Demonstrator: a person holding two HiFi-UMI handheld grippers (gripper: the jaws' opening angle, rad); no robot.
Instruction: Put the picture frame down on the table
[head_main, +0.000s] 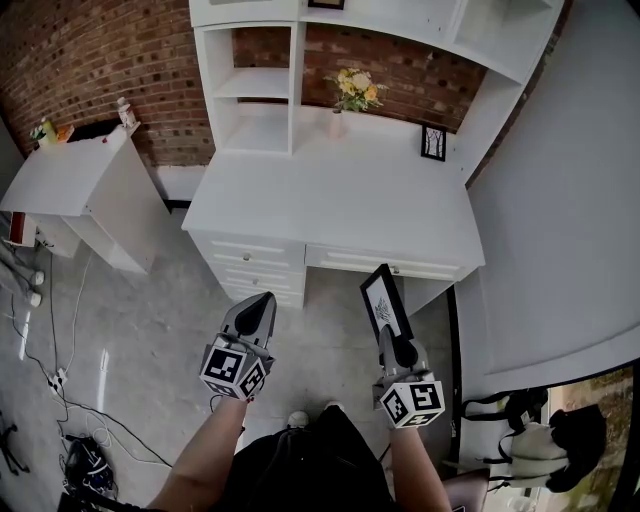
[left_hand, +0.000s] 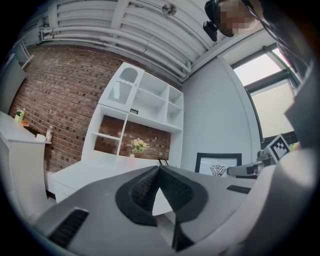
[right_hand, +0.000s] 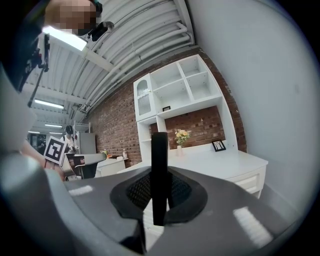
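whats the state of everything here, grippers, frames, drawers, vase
left gripper: shut, empty
right gripper: shut on the picture frame
picture frame: held upright in the air, not yet on the table
drawers: closed
small frame: standing at the table's back
flower vase: upright on the table

Your left tool (head_main: 264, 300) and right tool (head_main: 387, 336) are pale grey wedges lined with black ribbed pads (left_hand: 172, 187). Each carries a cube (head_main: 235, 370) of black-and-white square markers. You wear dark clothing (head_main: 300, 465) and pale-toed shoes (head_main: 298, 418).
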